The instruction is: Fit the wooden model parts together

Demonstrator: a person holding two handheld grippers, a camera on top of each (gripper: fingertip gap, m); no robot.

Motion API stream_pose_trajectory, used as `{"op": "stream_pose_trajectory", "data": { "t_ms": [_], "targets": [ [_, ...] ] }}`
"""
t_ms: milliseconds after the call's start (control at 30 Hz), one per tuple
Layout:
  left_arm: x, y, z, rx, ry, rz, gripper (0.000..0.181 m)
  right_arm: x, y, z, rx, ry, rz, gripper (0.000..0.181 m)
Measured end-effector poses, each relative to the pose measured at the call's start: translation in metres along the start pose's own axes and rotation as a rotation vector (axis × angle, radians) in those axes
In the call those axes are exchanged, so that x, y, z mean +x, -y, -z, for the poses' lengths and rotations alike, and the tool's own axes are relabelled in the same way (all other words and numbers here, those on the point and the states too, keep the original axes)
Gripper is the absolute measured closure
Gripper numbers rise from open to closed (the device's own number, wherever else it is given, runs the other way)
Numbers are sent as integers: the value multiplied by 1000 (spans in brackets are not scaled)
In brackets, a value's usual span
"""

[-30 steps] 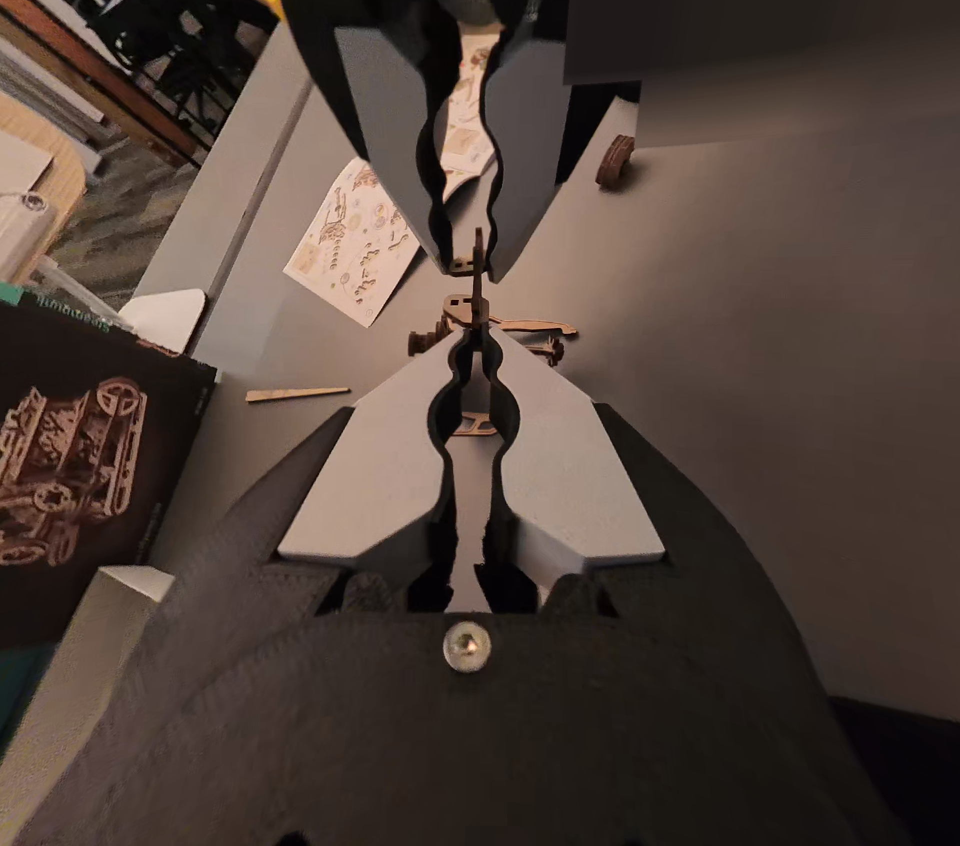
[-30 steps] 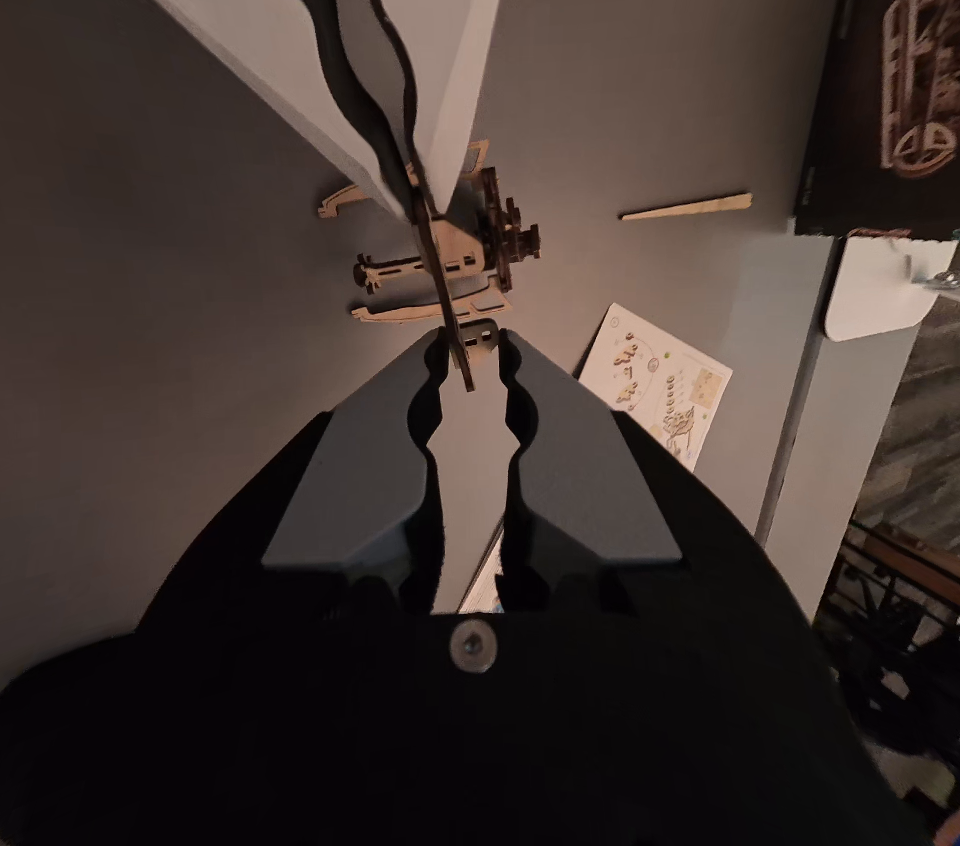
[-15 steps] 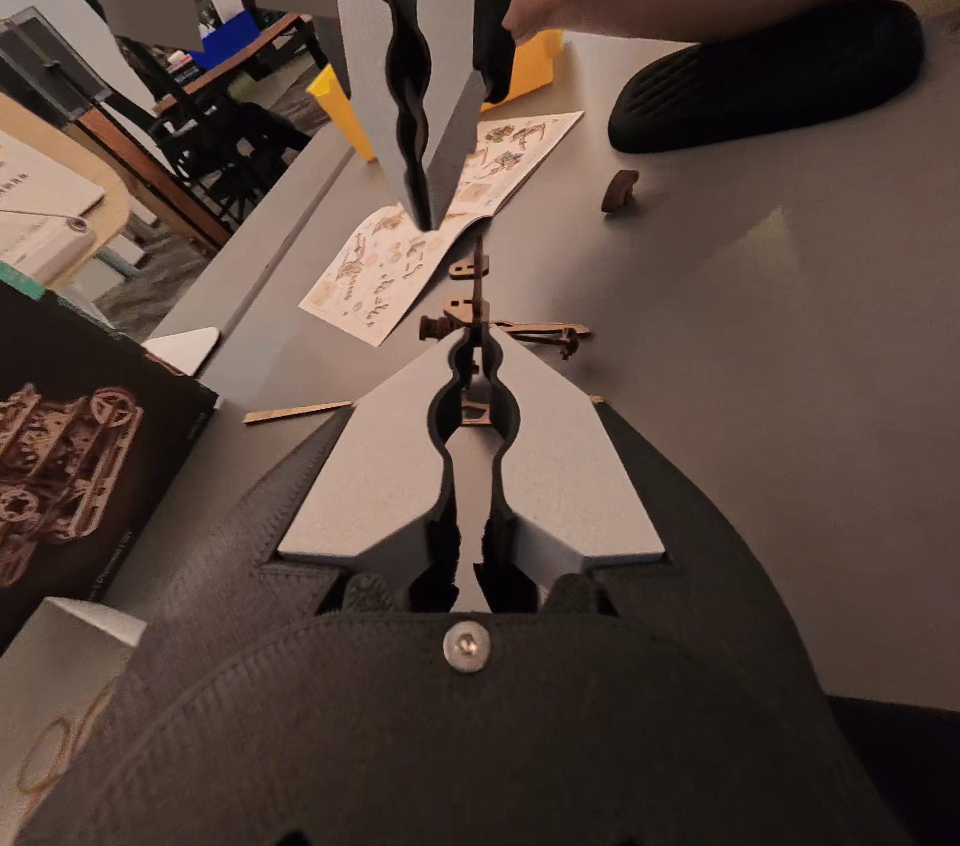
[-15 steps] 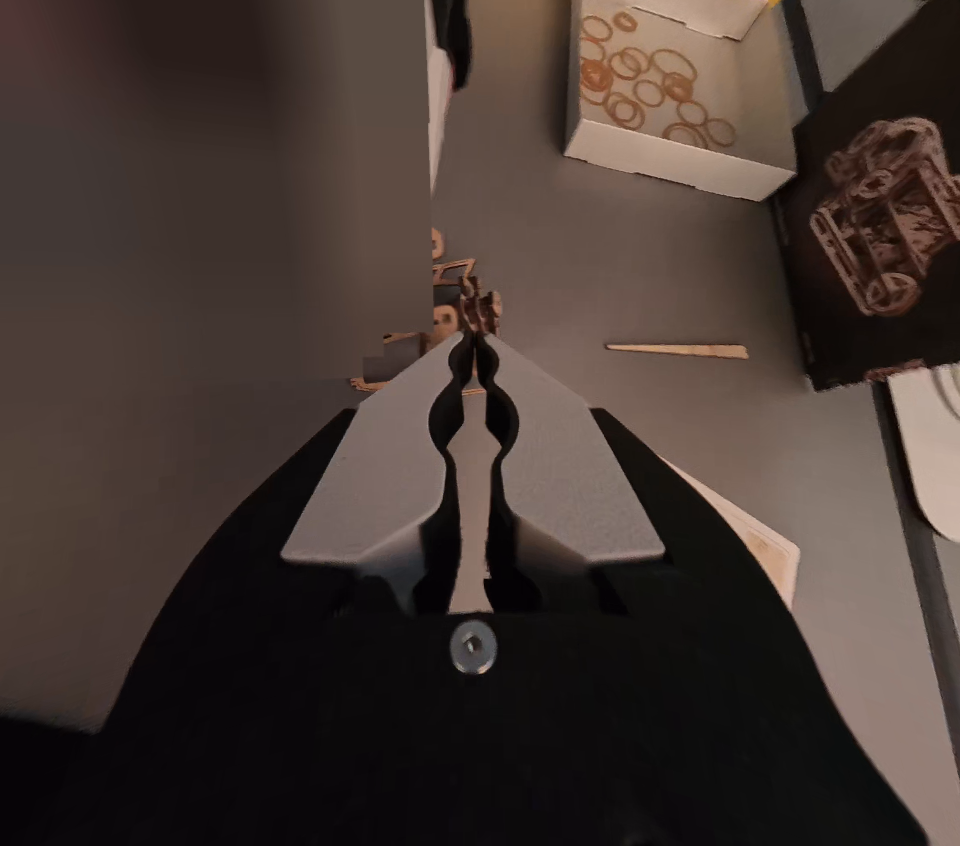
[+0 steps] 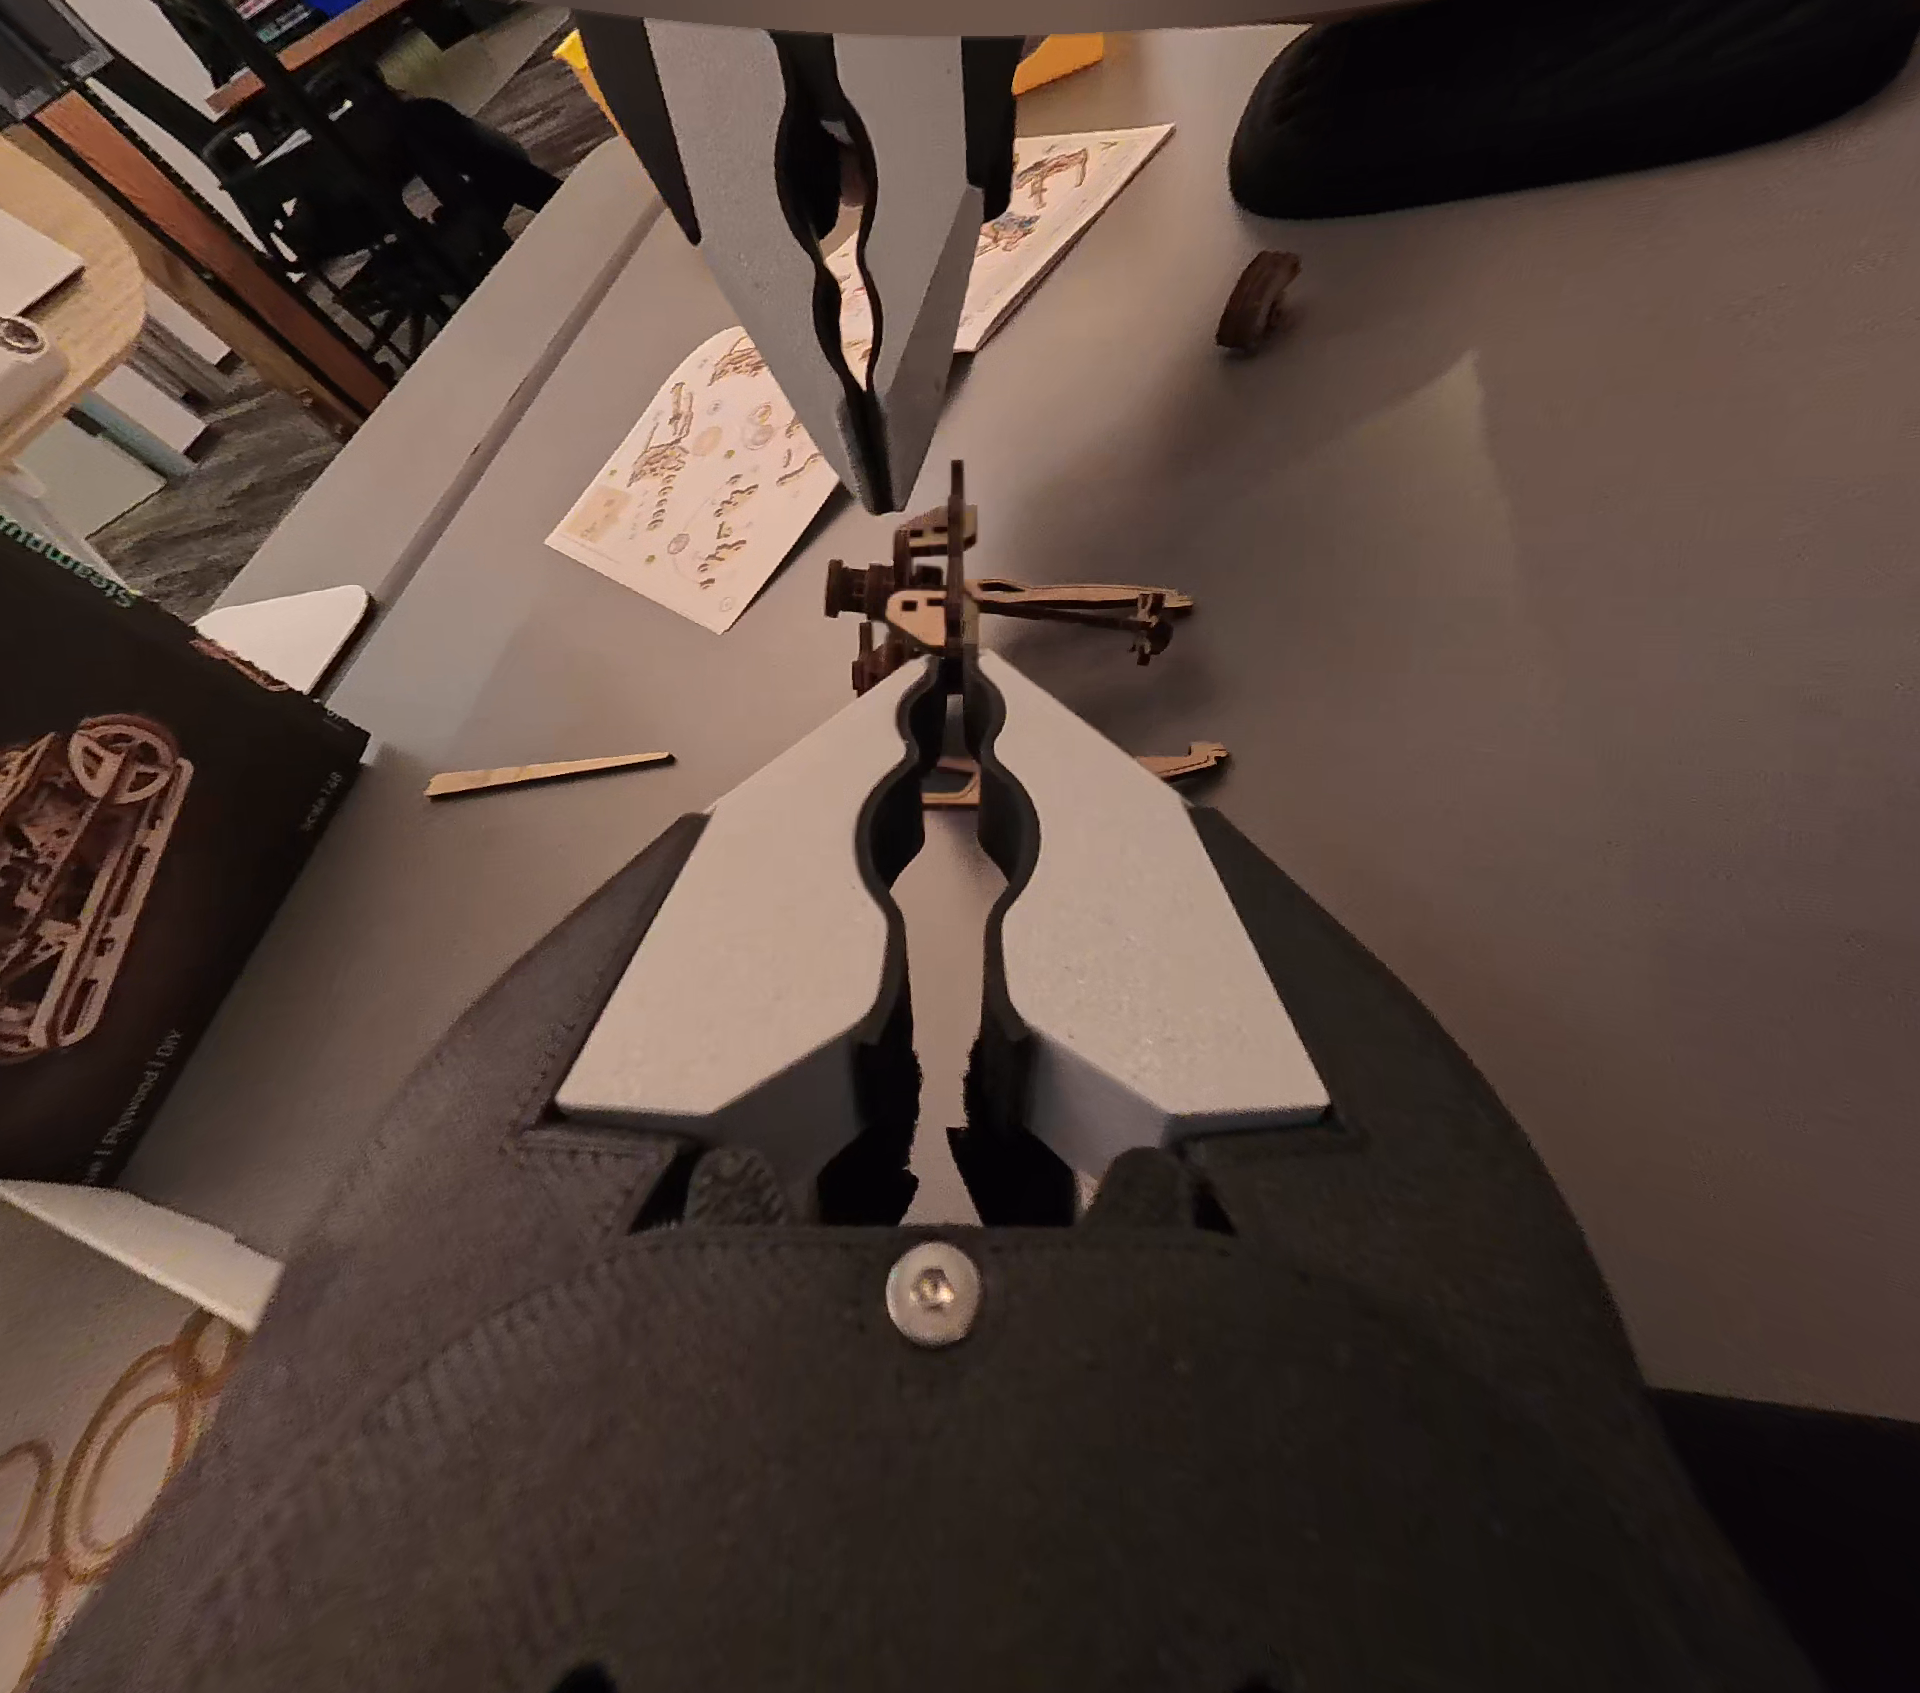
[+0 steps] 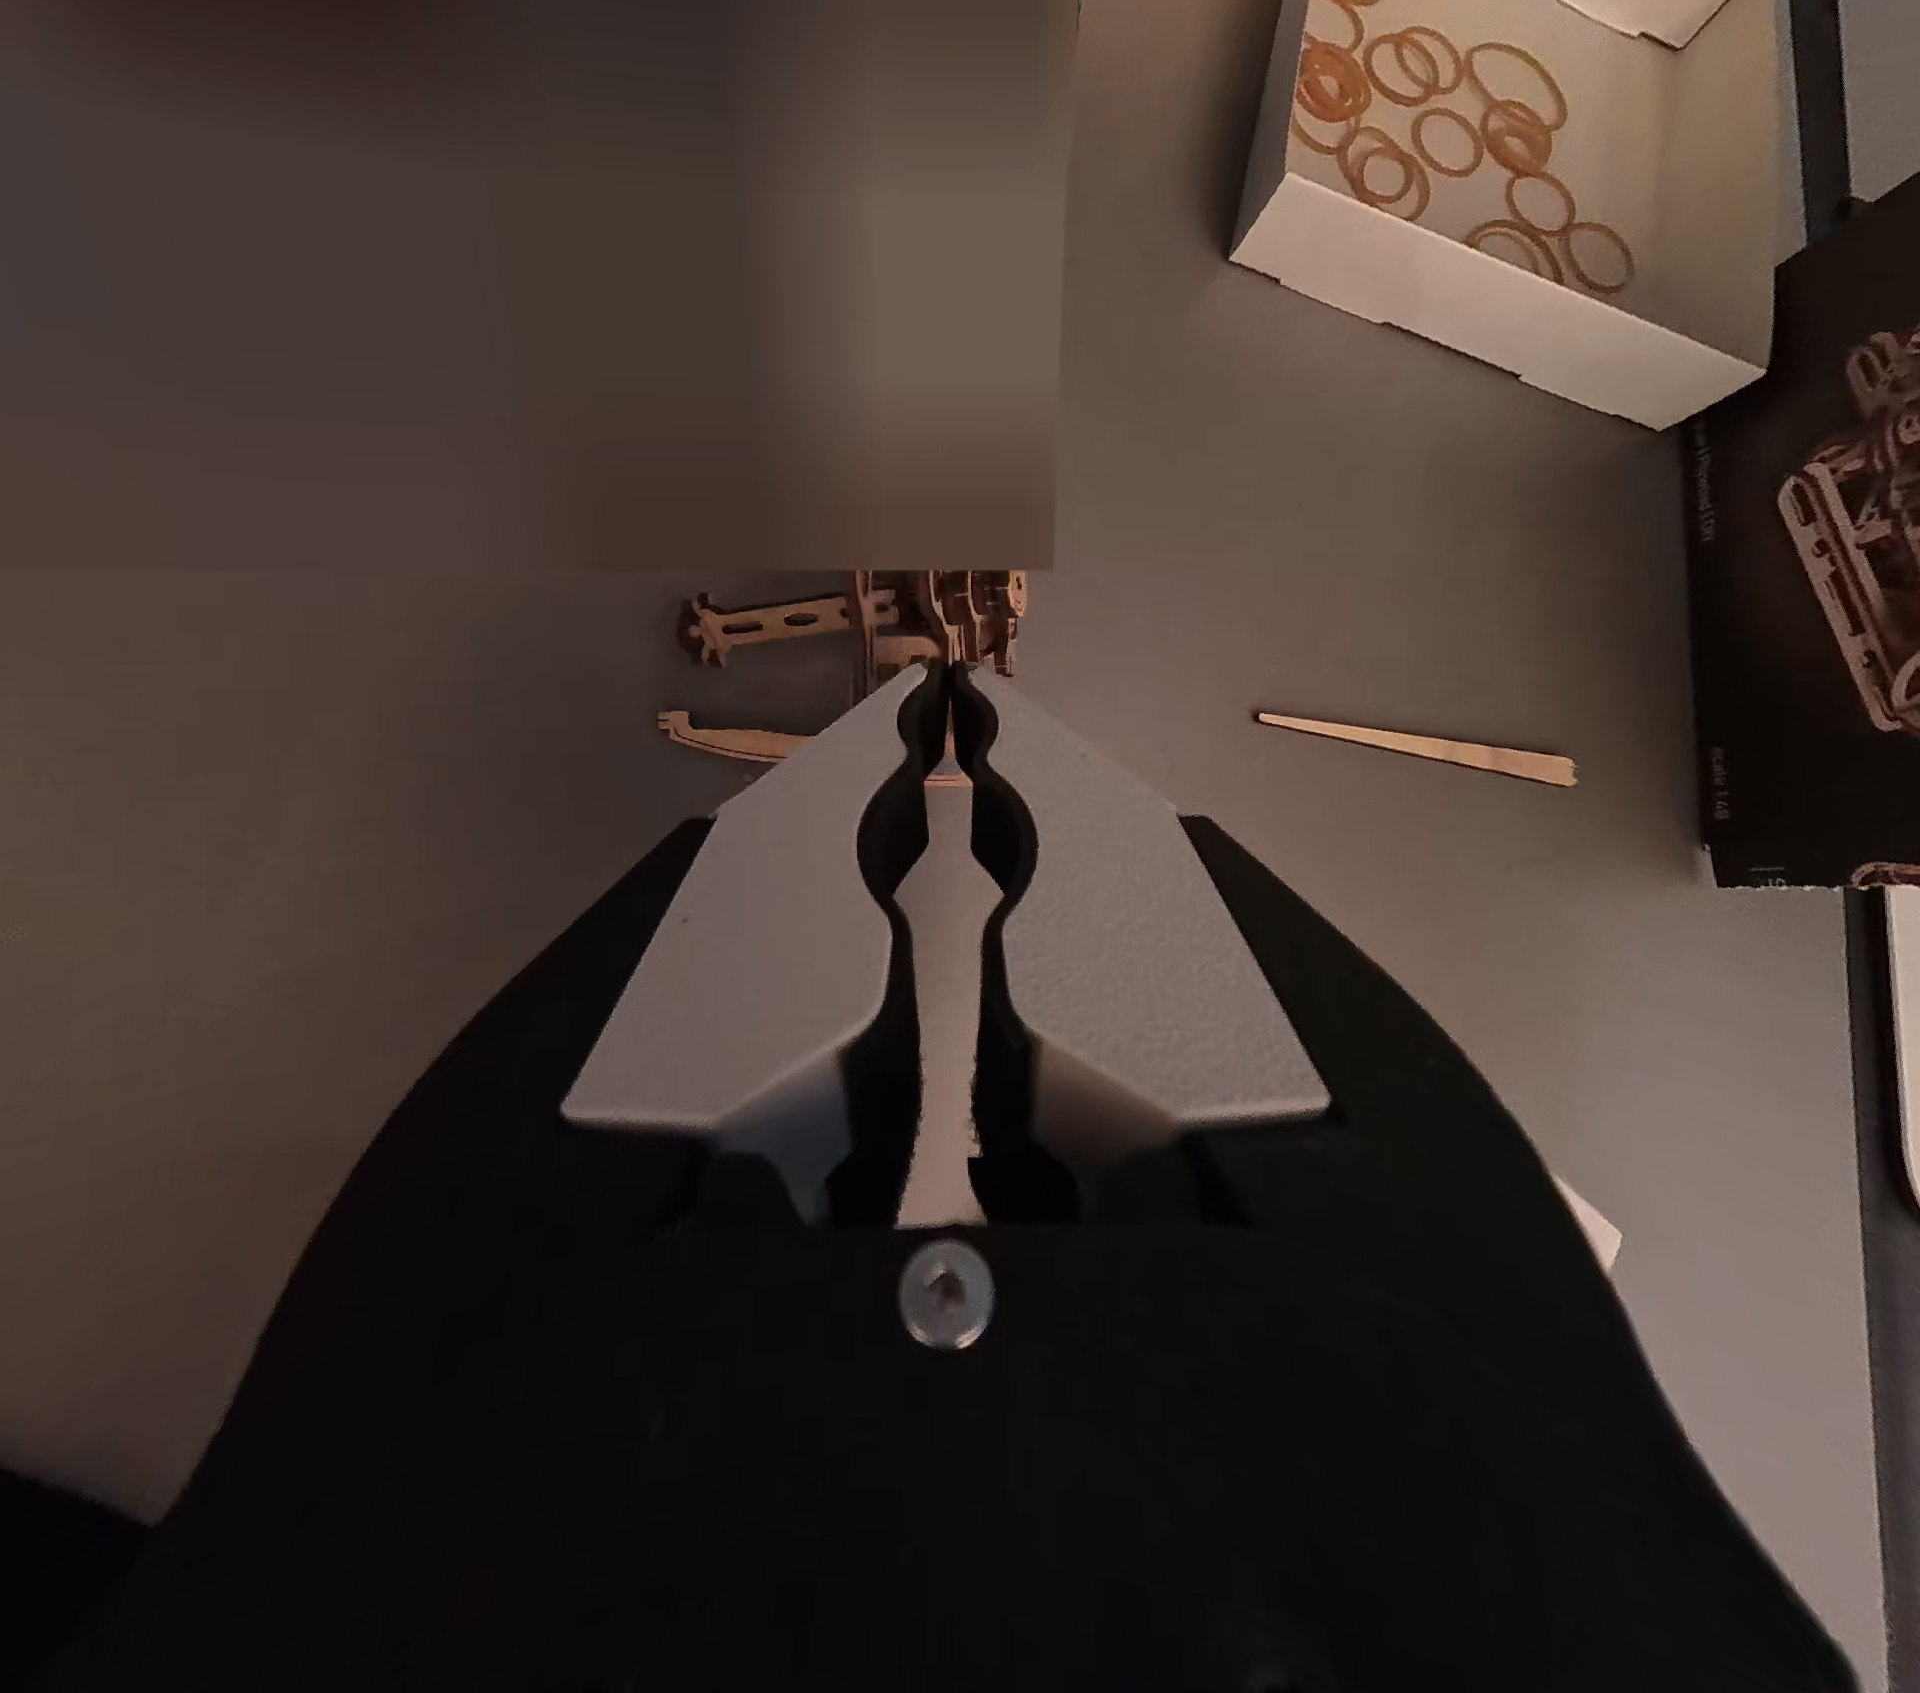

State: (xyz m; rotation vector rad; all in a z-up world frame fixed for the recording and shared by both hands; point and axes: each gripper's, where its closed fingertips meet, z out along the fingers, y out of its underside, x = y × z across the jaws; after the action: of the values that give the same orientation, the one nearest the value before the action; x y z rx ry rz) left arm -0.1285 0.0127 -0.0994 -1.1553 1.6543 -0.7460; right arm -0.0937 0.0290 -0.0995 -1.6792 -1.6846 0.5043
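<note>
My left gripper (image 5: 951,672) is shut on a thin wooden plate (image 5: 956,573) held edge-on above the grey table (image 5: 1455,812). A small slotted wooden piece (image 5: 935,529) sits on the plate near its top. My right gripper (image 5: 878,495) comes down from above, shut and empty, its tips just left of the plate's top edge. In the right wrist view the right gripper (image 6: 948,698) is shut, pointing at the wooden parts (image 6: 790,620). A blur patch hides the left gripper there. A long wooden arm part (image 5: 1081,599) lies on the table behind the plate.
A flat curved piece (image 5: 1179,760), a wooden stick (image 5: 551,774), a small wheel (image 5: 1257,298) and an instruction sheet (image 5: 707,500) lie on the table. A dark kit box (image 5: 125,864) is at the left. A white box of rubber bands (image 6: 1299,230) and a black wrist rest (image 5: 1558,74) are nearby. One gripper's finger ends stand about 5 centimeters off the other's. The small wheel (image 5: 1257,298) is about 15 centimeters from both grippers' fingertips.
The right gripper was open around the plate's top, let go, pulled up and shut. It has now come back down beside the plate's top. The left gripper kept its hold.
</note>
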Motion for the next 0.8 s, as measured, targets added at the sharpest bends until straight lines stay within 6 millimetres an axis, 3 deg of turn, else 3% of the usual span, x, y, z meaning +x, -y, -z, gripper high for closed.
{"op": "stream_pose_trajectory", "data": {
  "t_ms": [367, 800],
  "targets": [
    [-7, -5, -2, -16, 25, 43, 181, 5, -4, -3, -75, 10, 53, 181],
    [-11, -5, -2, -16, 60, 36, 181, 8, -12, -4, -3, 234, 38, 171]
  ]
}}
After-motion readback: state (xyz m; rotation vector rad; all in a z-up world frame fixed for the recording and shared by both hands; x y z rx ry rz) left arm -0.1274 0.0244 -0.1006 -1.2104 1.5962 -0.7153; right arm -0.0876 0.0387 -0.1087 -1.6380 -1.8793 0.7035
